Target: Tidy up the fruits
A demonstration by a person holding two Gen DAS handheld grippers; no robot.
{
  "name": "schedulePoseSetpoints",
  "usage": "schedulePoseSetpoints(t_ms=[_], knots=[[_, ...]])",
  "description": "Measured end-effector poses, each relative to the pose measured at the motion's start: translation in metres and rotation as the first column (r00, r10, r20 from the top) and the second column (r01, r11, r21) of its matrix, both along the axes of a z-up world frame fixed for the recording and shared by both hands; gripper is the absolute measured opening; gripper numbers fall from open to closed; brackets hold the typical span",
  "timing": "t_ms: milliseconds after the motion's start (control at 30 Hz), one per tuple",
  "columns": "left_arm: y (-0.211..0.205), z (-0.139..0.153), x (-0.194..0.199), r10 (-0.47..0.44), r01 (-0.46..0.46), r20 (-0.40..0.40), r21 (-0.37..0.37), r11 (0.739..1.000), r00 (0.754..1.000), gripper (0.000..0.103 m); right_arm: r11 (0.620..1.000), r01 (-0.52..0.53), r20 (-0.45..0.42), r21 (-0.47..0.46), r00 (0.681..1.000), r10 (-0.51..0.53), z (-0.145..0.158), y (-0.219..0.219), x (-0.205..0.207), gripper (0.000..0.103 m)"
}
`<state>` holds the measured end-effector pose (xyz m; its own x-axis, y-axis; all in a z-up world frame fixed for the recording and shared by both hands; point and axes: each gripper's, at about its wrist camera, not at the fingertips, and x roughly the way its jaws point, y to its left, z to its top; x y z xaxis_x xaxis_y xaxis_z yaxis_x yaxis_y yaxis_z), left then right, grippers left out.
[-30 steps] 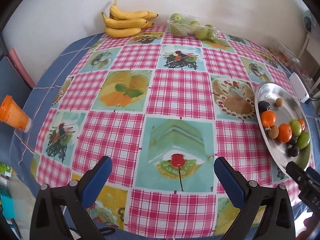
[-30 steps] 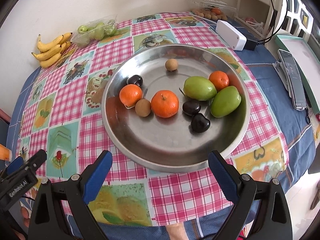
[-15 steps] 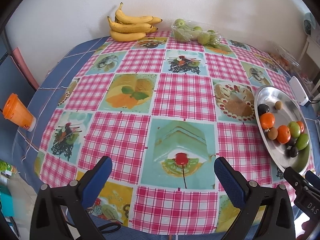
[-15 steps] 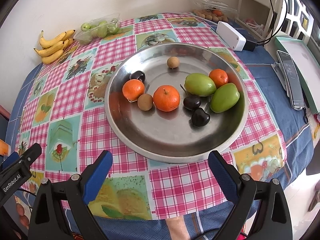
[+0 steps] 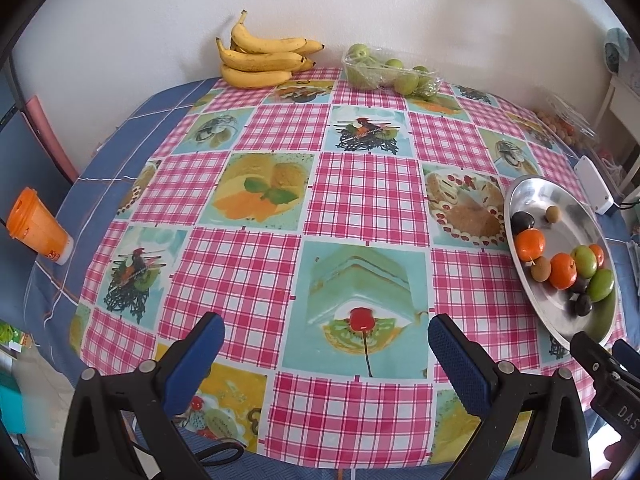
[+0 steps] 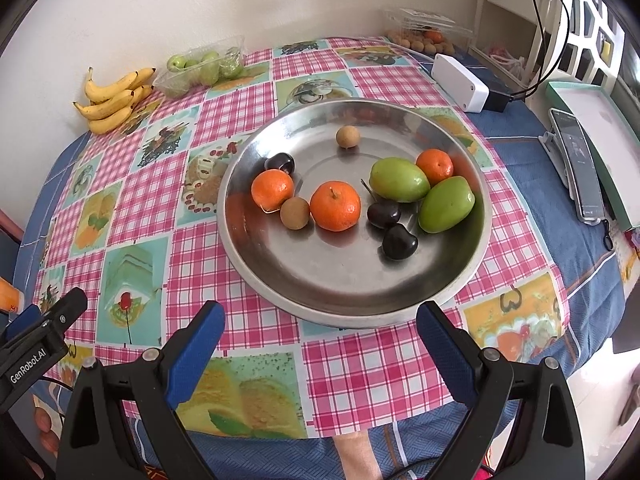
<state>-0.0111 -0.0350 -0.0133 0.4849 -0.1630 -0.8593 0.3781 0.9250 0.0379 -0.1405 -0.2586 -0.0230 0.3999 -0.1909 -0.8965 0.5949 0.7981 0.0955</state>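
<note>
Reading "GenRobot.AI", left tongs [image 6: 42, 330] released, beside released right tongs [image 6: 320, 330], steel plate [image 6: 280, 280] ahead.

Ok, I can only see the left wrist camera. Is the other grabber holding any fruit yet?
Observer: No. The right gripper is open and empty, just short of the near rim of the plate.
Operator: Is there stuff beside the plate that I can't see?
Observer: Yes. A phone lies propped on a stand on the blue cloth, to the right of the plate.
</note>
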Motion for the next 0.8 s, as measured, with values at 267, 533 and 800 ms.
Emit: schedulePoseSetpoints(t_ms=[267,533,800], knots=[[0.0005,-0.0035,0.0027,0.008,-0.008,-0.016,0.011,1.000,1.000,0.103,1.000,0.001,0.000,0.000,1.000,-0.001,0.0003,-0.0008,-0.0001,0.097],[-0.0007,-0.0063,0.0025,0.006,-0.005,-0.024,0.026,1.000,1.000,0.103,1.000,-0.007,0.006,-0.002,1.000,0.007,0.0014,0.0009,0.0012,0.097],[-0.0016,-0.0073,0.0029,-0.001,0.002,-0.026,0.031,1.000,1.000,0.103,1.000,-0.013,0.011,-0.007,1.000,0.014,0.0032,0.0013,0.0015,0.097]])
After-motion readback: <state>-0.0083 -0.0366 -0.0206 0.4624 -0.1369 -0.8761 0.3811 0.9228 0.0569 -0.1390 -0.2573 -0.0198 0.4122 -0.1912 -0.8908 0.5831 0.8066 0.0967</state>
